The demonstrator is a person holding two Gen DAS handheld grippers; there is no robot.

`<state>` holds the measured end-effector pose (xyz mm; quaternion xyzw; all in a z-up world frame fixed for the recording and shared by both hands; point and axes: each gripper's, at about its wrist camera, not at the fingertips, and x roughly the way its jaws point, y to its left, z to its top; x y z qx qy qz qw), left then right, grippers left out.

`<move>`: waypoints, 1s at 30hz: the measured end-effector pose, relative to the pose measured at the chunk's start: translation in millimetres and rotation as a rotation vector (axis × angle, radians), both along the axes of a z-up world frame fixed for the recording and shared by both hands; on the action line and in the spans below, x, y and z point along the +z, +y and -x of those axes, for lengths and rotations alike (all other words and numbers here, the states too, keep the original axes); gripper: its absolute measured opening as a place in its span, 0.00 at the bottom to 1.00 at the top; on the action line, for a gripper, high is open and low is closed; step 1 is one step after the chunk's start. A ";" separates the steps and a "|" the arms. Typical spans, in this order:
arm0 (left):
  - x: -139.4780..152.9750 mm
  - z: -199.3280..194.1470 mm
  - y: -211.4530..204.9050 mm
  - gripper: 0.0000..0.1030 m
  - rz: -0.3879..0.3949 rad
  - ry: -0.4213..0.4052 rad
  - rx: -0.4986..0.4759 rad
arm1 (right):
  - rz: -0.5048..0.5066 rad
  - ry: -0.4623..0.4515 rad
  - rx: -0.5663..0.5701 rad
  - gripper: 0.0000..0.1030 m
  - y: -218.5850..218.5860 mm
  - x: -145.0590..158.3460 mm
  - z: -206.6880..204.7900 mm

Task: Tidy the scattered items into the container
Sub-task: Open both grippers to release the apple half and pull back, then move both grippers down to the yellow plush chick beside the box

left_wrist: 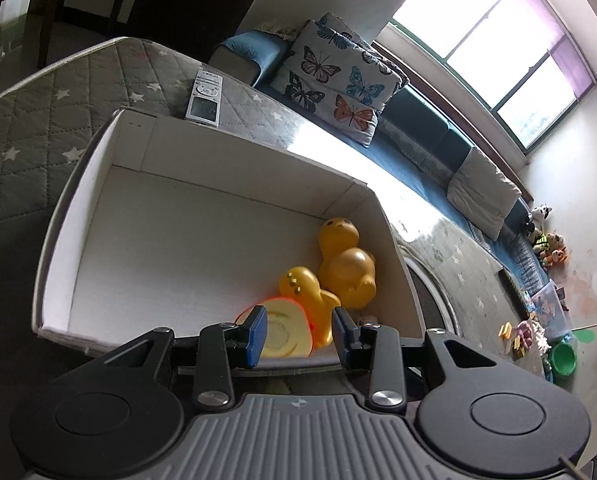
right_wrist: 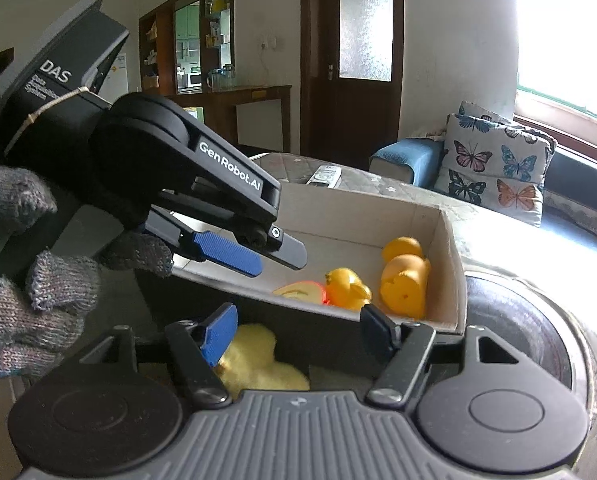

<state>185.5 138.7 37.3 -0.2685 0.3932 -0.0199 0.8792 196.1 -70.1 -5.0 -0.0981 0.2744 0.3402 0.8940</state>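
Note:
A white cardboard box [left_wrist: 170, 148] sits on a quilted grey surface. Inside it lie a large yellow duck [left_wrist: 348, 264] at the right wall and a smaller yellow duck with an orange-rimmed base [left_wrist: 298, 312] beside it. My left gripper [left_wrist: 298, 332] is open above the box's near edge, the small duck just beyond its fingers and free of them. In the right wrist view the box [right_wrist: 452, 264], both ducks [right_wrist: 404, 276] [right_wrist: 344, 286] and the left gripper [right_wrist: 258, 256] show. My right gripper [right_wrist: 298, 336] is open, low outside the box, over a pale yellow plush toy [right_wrist: 258, 364].
A grey remote control [left_wrist: 205, 98] lies on the quilt behind the box. A butterfly cushion [left_wrist: 338, 80] and a blue sofa [left_wrist: 430, 148] stand beyond. A round dark-rimmed object [right_wrist: 518, 336] sits right of the box. Toys [left_wrist: 538, 332] lie on the floor at far right.

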 end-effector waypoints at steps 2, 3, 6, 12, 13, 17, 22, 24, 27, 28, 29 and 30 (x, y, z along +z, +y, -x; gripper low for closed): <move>0.6 7.8 -1.8 0.37 -0.020 -0.007 0.003 | -0.003 0.007 -0.001 0.68 -1.2 -1.9 4.8; 1.4 11.6 -2.7 0.37 -0.030 -0.013 0.004 | -0.005 0.012 -0.002 0.70 -1.9 -2.8 6.5; 5.6 21.1 -5.1 0.37 -0.056 -0.033 0.006 | -0.008 0.021 -0.007 0.74 -4.3 -5.9 11.3; 8.6 33.7 -10.3 0.37 -0.080 -0.038 0.006 | -0.016 0.039 -0.017 0.74 -8.4 -10.6 18.4; 9.0 35.4 -11.7 0.37 -0.086 -0.038 0.004 | -0.017 0.040 -0.018 0.74 -8.6 -10.8 19.2; 10.8 43.9 -17.0 0.37 -0.129 -0.053 0.003 | -0.017 0.044 -0.015 0.75 -8.7 -13.3 24.8; 10.3 53.7 -17.5 0.37 -0.144 -0.062 0.006 | -0.012 0.052 -0.017 0.75 -8.5 -18.2 29.5; 8.5 56.5 -17.6 0.37 -0.149 -0.058 0.008 | -0.013 0.059 -0.020 0.75 -8.9 -20.9 31.7; 6.3 60.2 -19.4 0.37 -0.171 -0.049 0.008 | -0.012 0.068 -0.026 0.76 -9.4 -25.1 35.0; 5.2 61.7 -20.1 0.37 -0.178 -0.046 0.007 | -0.011 0.069 -0.028 0.76 -9.5 -26.5 36.4; 4.1 63.6 -20.9 0.37 -0.184 -0.045 0.005 | -0.010 0.072 -0.028 0.76 -9.6 -27.7 37.5; 2.7 65.4 -21.4 0.37 -0.188 -0.043 0.004 | -0.010 0.075 -0.029 0.76 -9.9 -29.0 38.9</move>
